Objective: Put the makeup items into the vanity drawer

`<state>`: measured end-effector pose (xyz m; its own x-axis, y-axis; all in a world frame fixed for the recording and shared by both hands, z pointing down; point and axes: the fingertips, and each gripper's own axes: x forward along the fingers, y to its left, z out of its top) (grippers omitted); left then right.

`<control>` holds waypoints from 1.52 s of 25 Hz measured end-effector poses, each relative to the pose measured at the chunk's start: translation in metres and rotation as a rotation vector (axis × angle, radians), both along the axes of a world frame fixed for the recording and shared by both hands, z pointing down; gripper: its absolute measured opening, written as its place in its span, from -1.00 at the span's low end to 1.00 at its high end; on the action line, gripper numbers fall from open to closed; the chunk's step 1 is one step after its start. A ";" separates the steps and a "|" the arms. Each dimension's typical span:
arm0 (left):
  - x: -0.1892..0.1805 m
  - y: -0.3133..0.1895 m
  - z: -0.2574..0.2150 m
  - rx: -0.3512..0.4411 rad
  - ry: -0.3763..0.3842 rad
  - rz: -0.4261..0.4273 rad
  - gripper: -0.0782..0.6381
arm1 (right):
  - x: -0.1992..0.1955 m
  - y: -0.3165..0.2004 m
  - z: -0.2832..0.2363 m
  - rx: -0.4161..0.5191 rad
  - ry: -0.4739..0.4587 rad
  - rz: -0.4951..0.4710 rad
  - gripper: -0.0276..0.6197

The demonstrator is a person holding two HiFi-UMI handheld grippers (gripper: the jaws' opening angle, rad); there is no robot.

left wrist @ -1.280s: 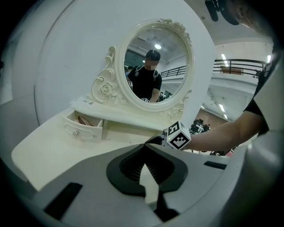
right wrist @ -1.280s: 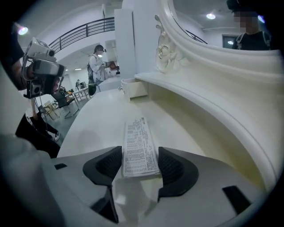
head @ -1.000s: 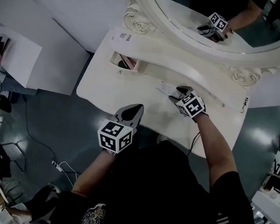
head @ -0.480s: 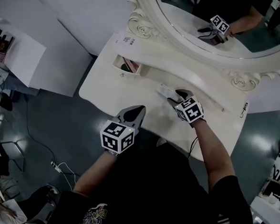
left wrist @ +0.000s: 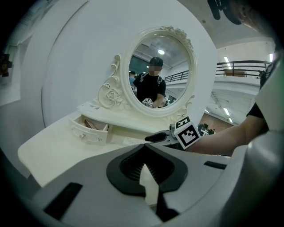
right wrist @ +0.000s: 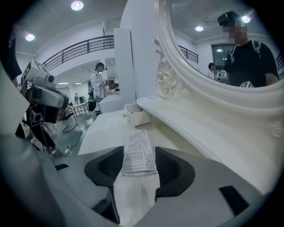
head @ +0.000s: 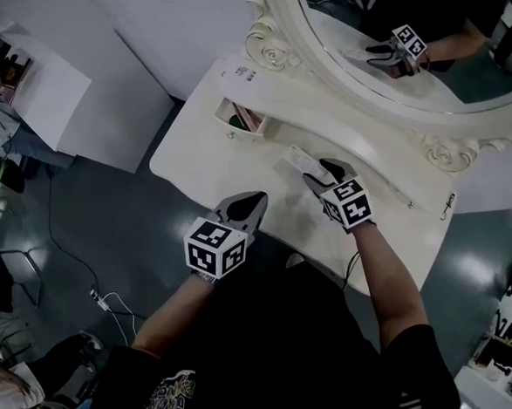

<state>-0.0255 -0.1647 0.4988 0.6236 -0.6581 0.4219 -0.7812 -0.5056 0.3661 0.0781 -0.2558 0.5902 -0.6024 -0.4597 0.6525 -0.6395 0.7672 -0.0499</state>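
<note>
Makeup box [right wrist: 138, 148]: flat, printed, on the worktop [head: 208, 163], near end clamped in the right claw [head: 321, 172]. Its long axis runs straight ahead toward the open drawer [head: 244, 120]. Left claw [head: 245, 205]: closed, empty.

1. Oval mirror [head: 355, 31] with a carved, cream scrolled frame [head: 271, 47], standing at the back of the desk [head: 206, 165].
2. White wall panel [head: 155, 26] behind the mirror.
3. Small printed label [head: 241, 70] on the raised back ledge of the desk.
4. Dark, glossy floor [head: 80, 222] — a thin cable [head: 99, 296] trails across it, left of the desk.
5. Right gripper view — a standing person [right wrist: 96, 84] in the distance, a balcony railing [right wrist: 84, 46] above, and round ceiling lights [right wrist: 76, 5].
</note>
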 end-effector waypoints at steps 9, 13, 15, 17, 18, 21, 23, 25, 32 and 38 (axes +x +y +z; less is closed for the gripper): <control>-0.021 0.003 -0.004 0.013 -0.005 -0.038 -0.78 | -0.046 -0.011 -0.035 0.053 -0.075 -0.037 -0.18; -0.034 0.004 -0.007 0.018 -0.006 -0.057 -0.78 | -0.071 -0.020 -0.047 0.067 -0.099 -0.049 -0.18; -0.042 0.005 -0.007 0.021 -0.009 -0.063 -0.78 | -0.083 -0.027 -0.051 0.077 -0.103 -0.057 -0.18; -0.050 0.005 -0.007 0.023 -0.014 -0.072 -0.78 | -0.095 -0.033 -0.053 0.083 -0.104 -0.064 -0.18; -0.055 0.005 -0.007 0.024 -0.017 -0.078 -0.78 | -0.100 -0.037 -0.054 0.085 -0.104 -0.068 -0.18; -0.071 0.003 -0.010 0.024 -0.020 -0.092 -0.78 | -0.117 -0.046 -0.055 0.084 -0.101 -0.075 -0.18; -0.081 0.001 -0.011 0.022 -0.024 -0.098 -0.78 | -0.128 -0.053 -0.055 0.083 -0.097 -0.077 -0.18; -0.090 0.000 -0.010 0.017 -0.026 -0.101 -0.78 | -0.137 -0.061 -0.053 0.079 -0.092 -0.075 -0.18; -0.120 -0.006 -0.001 -0.006 -0.021 -0.116 -0.78 | -0.167 -0.085 -0.038 0.053 -0.049 -0.066 -0.18; -0.146 -0.015 0.001 -0.017 -0.016 -0.114 -0.78 | -0.181 -0.103 -0.029 0.050 0.012 -0.058 -0.17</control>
